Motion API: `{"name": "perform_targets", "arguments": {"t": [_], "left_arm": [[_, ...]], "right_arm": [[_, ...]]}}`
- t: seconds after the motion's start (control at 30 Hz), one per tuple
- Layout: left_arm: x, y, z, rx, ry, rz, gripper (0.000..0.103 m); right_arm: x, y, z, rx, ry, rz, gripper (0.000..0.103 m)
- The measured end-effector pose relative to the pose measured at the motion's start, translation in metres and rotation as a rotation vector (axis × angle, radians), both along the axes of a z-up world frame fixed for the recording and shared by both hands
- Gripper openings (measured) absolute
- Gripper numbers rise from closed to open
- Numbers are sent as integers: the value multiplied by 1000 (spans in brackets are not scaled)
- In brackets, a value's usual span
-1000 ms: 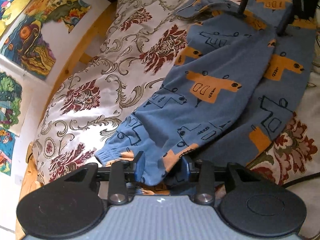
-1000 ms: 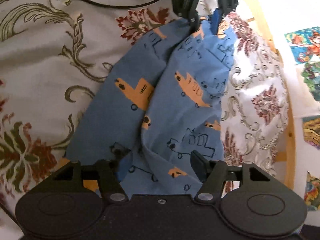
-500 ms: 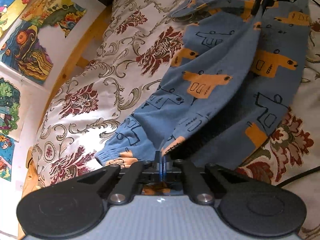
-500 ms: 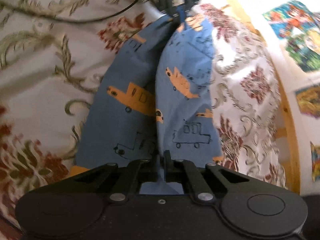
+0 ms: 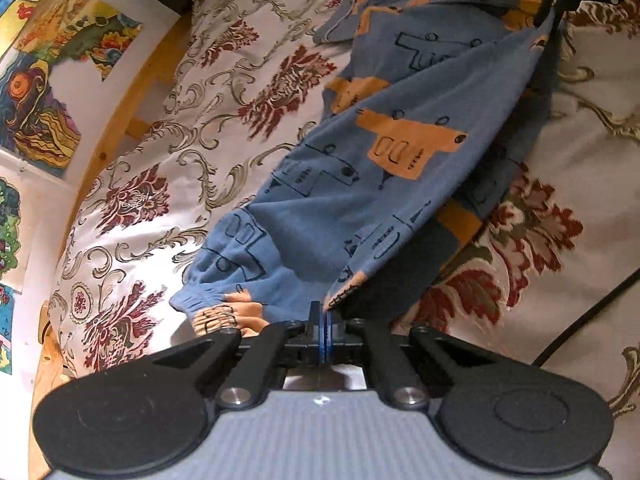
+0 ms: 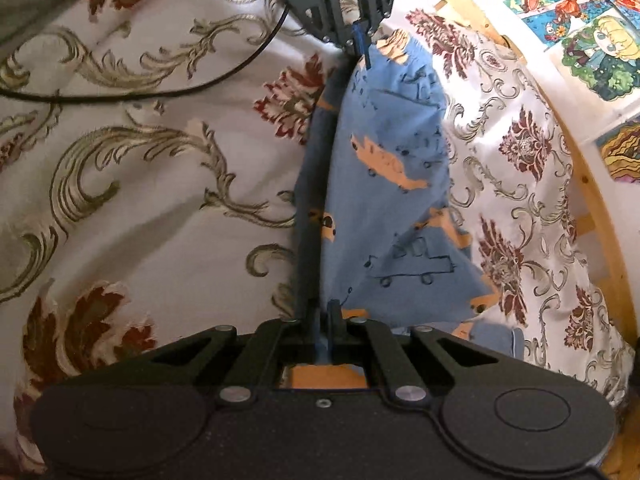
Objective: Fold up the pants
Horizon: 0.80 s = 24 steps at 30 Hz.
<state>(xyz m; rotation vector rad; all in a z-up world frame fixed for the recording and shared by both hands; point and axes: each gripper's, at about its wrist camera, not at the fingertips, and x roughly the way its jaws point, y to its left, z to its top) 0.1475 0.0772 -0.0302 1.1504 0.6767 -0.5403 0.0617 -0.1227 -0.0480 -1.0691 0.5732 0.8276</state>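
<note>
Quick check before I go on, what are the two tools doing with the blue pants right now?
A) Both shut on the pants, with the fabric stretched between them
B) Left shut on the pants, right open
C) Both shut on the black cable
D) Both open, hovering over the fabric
A: the left tool and the right tool each pinch an edge of the pants, whose fabric runs taut between them above the floral bedspread.

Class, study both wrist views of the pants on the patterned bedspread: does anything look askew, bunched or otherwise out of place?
Yes. The blue pants are lifted along one edge between the left gripper and right gripper, both shut on the fabric. One cuffed leg end lies bunched on the bedspread. A black cable lies loose across the bedspread.
</note>
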Motion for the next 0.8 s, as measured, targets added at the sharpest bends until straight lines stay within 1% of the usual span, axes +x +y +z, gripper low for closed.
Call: {"name": "perform_targets", "arguments": {"t": [0.07, 0.2, 0.23, 0.27, 0.3, 0.33, 0.37, 0.4, 0.43, 0.47, 0.5, 0.57, 0.6, 0.63, 0.67, 0.73, 0.77, 0.8], "left_arm": [[-1, 0, -1, -2, 11, 0, 1], [-1, 1, -3, -11, 49, 16, 2], [0, 1, -3, -12, 58, 20, 2], [-1, 1, -3, -14, 58, 25, 5], [-1, 0, -1, -20, 64, 35, 7], [-1, 0, 1, -31, 72, 45, 12], [-2, -1, 4, -50, 83, 61, 22], [-2, -1, 8, -82, 105, 86, 31], [-4, -2, 12, -112, 118, 102, 51], [-6, -3, 17, -155, 124, 120, 59], [-10, -5, 22, -200, 128, 136, 59], [-15, -12, 31, -276, 140, 172, 60], [-19, -18, 36, -330, 143, 194, 62], [-21, -23, 40, -373, 145, 212, 68], [-24, -29, 44, -432, 152, 230, 74], [-26, -42, 50, -567, 173, 268, 81], [-25, -50, 52, -641, 197, 291, 83], [-22, -58, 53, -724, 232, 307, 83]], "right_arm": [[-1, 0, -7, -8, -5, 5, 2], [3, -1, -15, 6, -7, -16, 3], [3, -1, -16, 12, -14, -25, 4], [2, -2, -15, 18, -23, -31, 5], [1, -4, -14, 28, -29, -37, 12], [1, -7, -12, 40, -36, -51, 22], [0, -11, -9, 59, -41, -66, 29], [-1, -16, -5, 91, -44, -89, 41], [-1, -21, -1, 120, -41, -111, 53], [-2, -29, 4, 160, -34, -142, 57], [-3, -35, 8, 190, -31, -172, 64], [-7, -49, 15, 251, -37, -245, 69], [-8, -57, 18, 276, -41, -281, 76], [-11, -64, 20, 298, -46, -316, 82], [-12, -73, 22, 323, -54, -359, 85], [-15, -90, 27, 354, -63, -423, 94], [-16, -98, 28, 361, -69, -452, 97], [-17, -106, 29, 365, -81, -486, 100]]}}
